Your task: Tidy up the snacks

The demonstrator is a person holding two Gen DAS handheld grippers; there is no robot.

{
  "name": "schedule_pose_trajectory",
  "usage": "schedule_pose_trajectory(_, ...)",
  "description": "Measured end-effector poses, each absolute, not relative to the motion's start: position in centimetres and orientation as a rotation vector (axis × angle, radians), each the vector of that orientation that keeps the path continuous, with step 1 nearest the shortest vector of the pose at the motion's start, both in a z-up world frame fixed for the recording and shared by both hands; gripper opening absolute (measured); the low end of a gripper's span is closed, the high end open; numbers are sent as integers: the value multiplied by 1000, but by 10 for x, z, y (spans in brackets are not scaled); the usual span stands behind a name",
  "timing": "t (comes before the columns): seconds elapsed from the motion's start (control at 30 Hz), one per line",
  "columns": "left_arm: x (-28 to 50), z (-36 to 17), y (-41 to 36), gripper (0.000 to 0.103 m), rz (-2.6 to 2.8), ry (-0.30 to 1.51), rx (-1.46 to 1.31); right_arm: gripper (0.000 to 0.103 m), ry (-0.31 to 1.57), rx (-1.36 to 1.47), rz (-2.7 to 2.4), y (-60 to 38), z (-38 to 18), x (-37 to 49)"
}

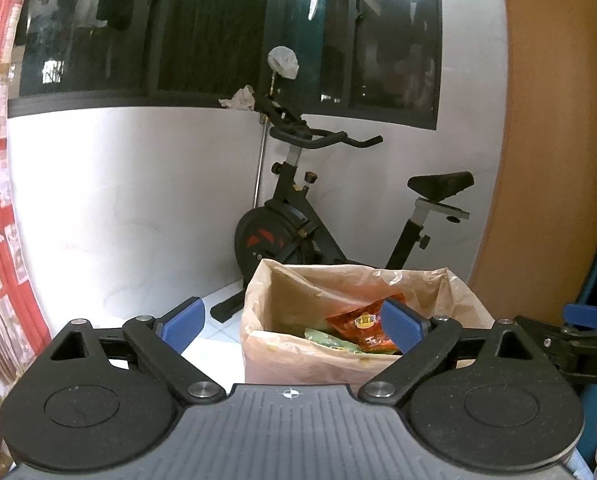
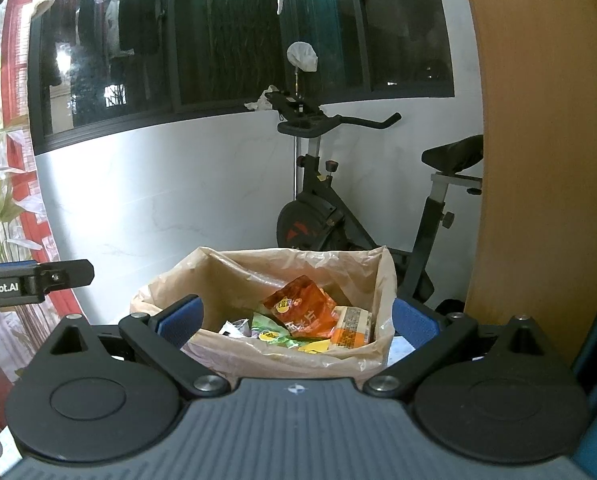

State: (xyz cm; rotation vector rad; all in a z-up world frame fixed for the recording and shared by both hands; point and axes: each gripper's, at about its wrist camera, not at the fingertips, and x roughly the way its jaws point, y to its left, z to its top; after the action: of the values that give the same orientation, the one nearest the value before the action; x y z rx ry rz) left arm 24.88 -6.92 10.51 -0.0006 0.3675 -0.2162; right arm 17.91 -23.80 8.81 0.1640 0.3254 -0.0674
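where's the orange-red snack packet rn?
The orange-red snack packet lies inside the paper bag, near the middle of both wrist views, on top of a green packet. The exercise bike stands behind the bag.

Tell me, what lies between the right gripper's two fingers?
In the right wrist view, the open bag with snack packets shows between the fingers.
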Motion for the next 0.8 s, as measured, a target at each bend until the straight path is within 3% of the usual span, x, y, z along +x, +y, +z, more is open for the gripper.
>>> schedule_pose_trajectory(0.8, 239, 112, -68, 96, -234, 354, 24, 102, 325, 163, -71, -240, 89, 175)
